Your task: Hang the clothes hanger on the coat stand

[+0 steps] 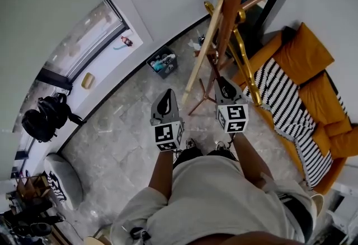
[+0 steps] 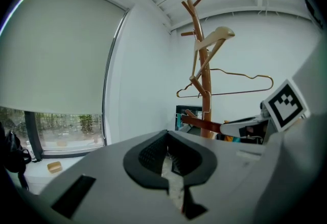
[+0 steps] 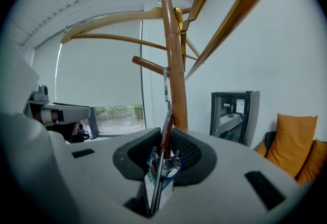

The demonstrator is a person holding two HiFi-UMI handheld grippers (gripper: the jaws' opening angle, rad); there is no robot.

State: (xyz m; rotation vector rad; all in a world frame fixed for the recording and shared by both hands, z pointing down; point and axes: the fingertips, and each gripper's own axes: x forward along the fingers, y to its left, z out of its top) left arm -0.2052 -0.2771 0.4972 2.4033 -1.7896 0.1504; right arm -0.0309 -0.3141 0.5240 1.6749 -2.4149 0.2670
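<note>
Your left gripper (image 2: 171, 169) hangs idle at the left, its jaws drawn together with nothing between them, pointed toward the coat stand (image 2: 204, 72) across a pale-walled room. To its right, your right gripper (image 3: 162, 159) is clamped on the red-brown wooden clothes hanger (image 3: 166, 131). The hanger is seen edge-on, rising out of the jaws, and its metal hook (image 3: 166, 85) stands just beside the stand's pole. From the left gripper view the same hanger juts out level, close against the pole and low on the stand.

Two other hangers are already on the stand: a pale wooden hanger (image 2: 217, 36) near the top and a gold wire hanger (image 2: 235, 92) on a branch below it. A bare brown peg (image 3: 149, 64) sticks out of the pole just above and left of your hook. At the far right, an orange sofa (image 1: 313, 87) carries a striped throw (image 1: 285, 109).

The step in hand looks like the approach: the hanger is held and at the stand, but not yet hung. The next move probably calls for raising the hook over that free peg, settling it down, and only then easing the right jaws apart.
</note>
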